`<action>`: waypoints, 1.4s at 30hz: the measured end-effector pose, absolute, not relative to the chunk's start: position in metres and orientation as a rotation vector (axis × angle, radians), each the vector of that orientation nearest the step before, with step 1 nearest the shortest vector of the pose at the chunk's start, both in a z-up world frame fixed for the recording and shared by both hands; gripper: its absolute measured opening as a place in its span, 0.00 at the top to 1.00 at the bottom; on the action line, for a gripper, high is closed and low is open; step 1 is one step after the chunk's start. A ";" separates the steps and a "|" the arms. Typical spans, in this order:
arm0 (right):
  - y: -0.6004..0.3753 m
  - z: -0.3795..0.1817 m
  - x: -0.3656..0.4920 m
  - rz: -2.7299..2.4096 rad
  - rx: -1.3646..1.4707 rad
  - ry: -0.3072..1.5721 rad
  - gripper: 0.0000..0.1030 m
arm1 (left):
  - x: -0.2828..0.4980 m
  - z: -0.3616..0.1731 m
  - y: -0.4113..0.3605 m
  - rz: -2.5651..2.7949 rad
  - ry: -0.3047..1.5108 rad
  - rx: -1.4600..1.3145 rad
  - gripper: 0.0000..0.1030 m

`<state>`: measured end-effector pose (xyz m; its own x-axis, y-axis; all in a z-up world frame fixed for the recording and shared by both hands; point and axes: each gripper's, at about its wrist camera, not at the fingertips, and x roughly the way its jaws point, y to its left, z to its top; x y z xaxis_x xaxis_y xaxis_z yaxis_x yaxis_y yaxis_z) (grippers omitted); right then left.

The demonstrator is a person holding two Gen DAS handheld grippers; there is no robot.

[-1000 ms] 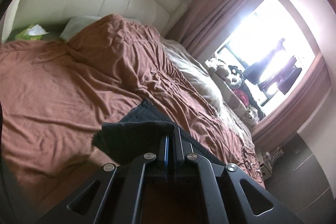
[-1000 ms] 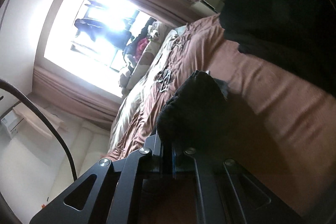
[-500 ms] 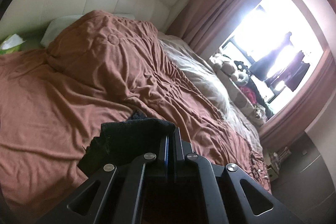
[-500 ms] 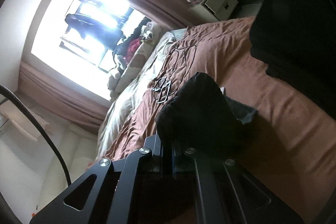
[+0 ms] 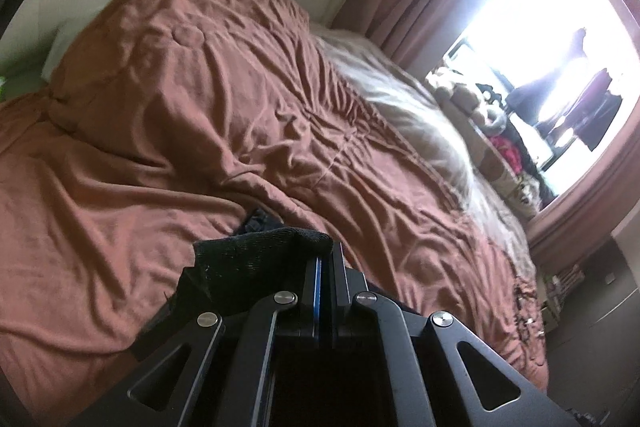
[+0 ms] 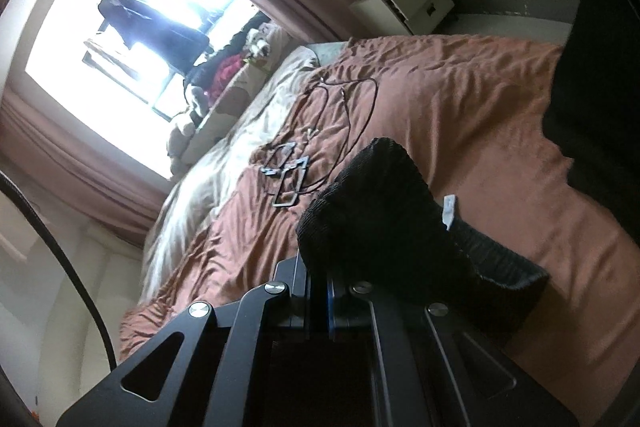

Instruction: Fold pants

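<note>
Left gripper: jaws narrow, clamped on a bunched edge of the black pants, at 6 o'clock in its view. Right gripper: jaws likewise clamped on the pants, white label at 3 o'clock. Pants hang above the brown bedspread. Cables lie at 12 o'clock of the right view.

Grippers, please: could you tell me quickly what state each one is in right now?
Left gripper: closed on the black pants.
Right gripper: closed on the black pants.
</note>
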<state>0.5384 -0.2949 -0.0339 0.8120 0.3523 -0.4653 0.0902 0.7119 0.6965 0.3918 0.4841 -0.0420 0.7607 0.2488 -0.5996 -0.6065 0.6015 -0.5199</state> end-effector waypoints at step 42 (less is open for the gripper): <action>-0.212 -0.085 0.705 0.044 0.644 0.783 0.97 | 0.545 -0.183 0.542 0.713 0.864 -0.742 0.95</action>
<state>0.7045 -0.2118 -0.0854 0.7179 0.2680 -0.6425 0.1947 0.8088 0.5549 0.5448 0.5419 -0.1830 0.4614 0.2418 -0.8536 -0.7921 0.5457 -0.2736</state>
